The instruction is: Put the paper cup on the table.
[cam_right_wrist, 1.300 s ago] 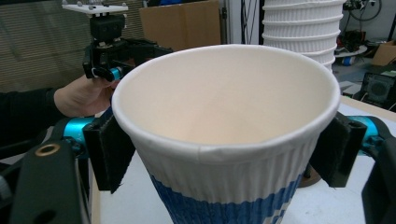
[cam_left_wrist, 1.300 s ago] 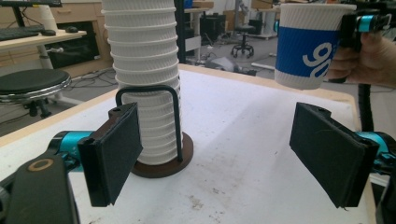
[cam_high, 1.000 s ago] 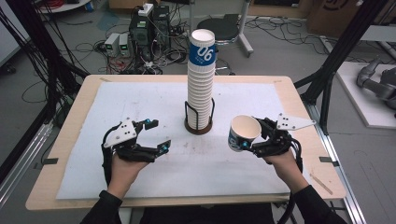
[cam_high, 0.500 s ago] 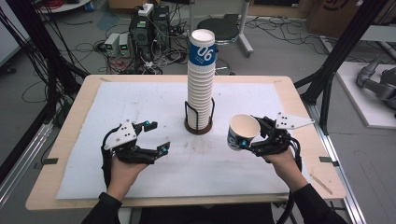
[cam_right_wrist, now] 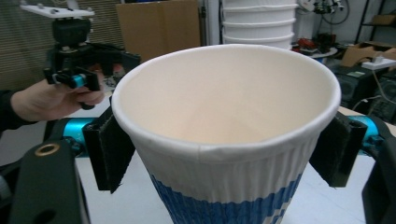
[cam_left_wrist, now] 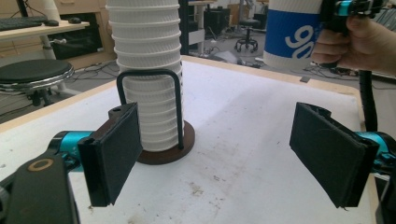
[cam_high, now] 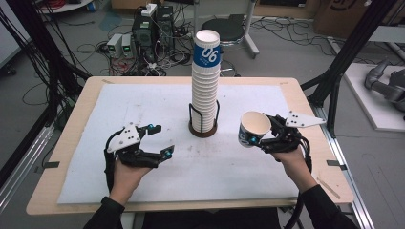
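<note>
Paper cup (cam_high: 254, 129) with a blue band sits clamped between the jaws of the right gripper (cam_high: 267, 136), lifted clear of the table (cam_high: 305, 102) and tilted so its open mouth faces up and toward the person; in the right gripper view the two black pads press on either side of its ribbed wall just under the rim. The tall stack of cups (cam_high: 205, 83) stands upright in a wire holder (cam_high: 203, 125) on a round brown base at the table's middle, to the left of the held cup and slightly farther from the person, near but apart. The stack's top lies well above the cup, so any move onto it looks to call for a lift and a leftward carry. The left gripper (cam_high: 157, 140) hovers low over the white mat (cam_high: 143, 100), jaws spread with nothing between them, pointed toward the holder.
</note>
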A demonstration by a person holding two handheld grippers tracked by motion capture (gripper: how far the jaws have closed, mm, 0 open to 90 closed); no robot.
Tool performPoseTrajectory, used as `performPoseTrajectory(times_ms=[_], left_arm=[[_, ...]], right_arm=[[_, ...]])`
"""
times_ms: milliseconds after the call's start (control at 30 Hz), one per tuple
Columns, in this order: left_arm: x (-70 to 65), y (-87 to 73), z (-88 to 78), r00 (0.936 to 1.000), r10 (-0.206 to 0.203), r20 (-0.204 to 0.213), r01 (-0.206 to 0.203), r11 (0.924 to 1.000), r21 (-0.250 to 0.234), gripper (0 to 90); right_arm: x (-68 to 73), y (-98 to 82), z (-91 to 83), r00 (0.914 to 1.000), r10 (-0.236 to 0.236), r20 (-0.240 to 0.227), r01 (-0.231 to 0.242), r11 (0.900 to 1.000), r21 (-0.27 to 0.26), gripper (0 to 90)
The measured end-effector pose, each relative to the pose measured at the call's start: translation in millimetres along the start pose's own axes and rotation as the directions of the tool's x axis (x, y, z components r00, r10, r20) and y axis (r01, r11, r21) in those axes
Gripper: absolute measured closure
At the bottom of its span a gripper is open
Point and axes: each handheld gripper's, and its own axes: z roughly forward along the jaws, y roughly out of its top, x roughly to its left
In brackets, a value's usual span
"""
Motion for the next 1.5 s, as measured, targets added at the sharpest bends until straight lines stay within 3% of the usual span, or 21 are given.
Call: performPoseTrajectory(times_ms=[267,533,1000,1500], left_arm=[[-0.2,-0.4,-1.3,1.0000,-0.003,0.000,0.003,1.0000,0.001,16.8],[-0.6,-0.6,-1.7,1.0000,-0.003,0.001,0.003,1.0000,0.003,16.8],[-1.3,-1.0,-0.6,0.9999,-0.004,0.011,0.004,1.0000,0.006,16.8],[-1.7,-2.0,1.0,0.9999,-0.003,0.016,0.003,0.9999,0.012,16.9]], right_arm=[[-19.5,-3.3,-6.1,0.9975,0.017,0.069,-0.017,1.000,0.001,20.0],[-40.0,-8.4,-8.5,0.9890,0.028,0.146,-0.028,1.000,-0.001,20.0],[-67.5,-16.4,-10.0,0.9777,0.042,0.206,-0.046,0.999,0.013,19.9],[-86.6,-26.8,-3.8,0.9643,0.092,0.248,-0.103,0.994,0.030,19.9]])
